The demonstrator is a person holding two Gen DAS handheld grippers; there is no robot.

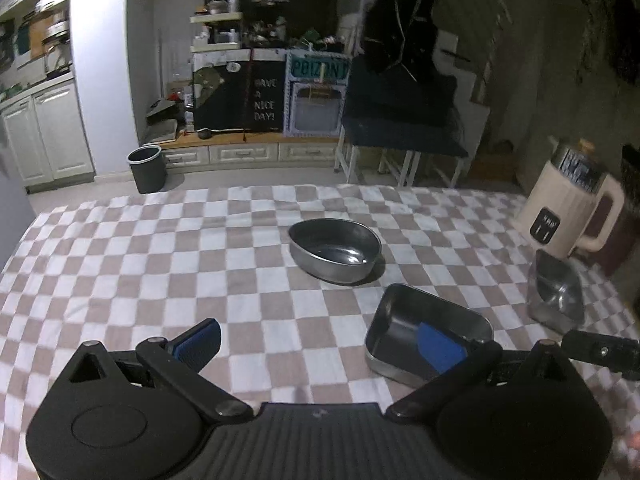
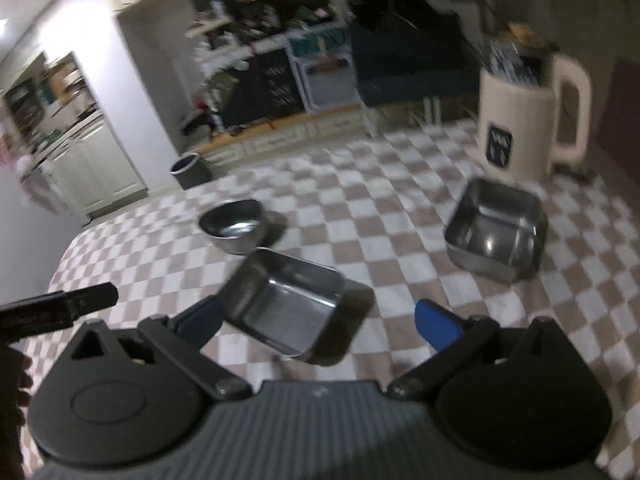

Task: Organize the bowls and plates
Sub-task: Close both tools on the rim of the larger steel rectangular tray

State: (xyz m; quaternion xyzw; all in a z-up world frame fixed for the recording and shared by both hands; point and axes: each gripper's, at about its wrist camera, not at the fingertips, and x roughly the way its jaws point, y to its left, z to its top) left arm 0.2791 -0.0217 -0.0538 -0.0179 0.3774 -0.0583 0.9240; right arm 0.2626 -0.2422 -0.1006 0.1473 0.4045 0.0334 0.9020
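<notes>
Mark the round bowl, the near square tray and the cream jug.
round bowl (image 1: 334, 250), left wrist view, inner floor.
near square tray (image 2: 288, 308), right wrist view, inside bottom.
cream jug (image 2: 516, 128), right wrist view, front of body.

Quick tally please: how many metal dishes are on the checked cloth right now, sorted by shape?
Round bowl: 1
Shallow rectangular tray: 1
Deeper square dish: 1
Total: 3 metal dishes, none stacked.

Both wrist views look down across the checkered table (image 1: 160, 248).
</notes>
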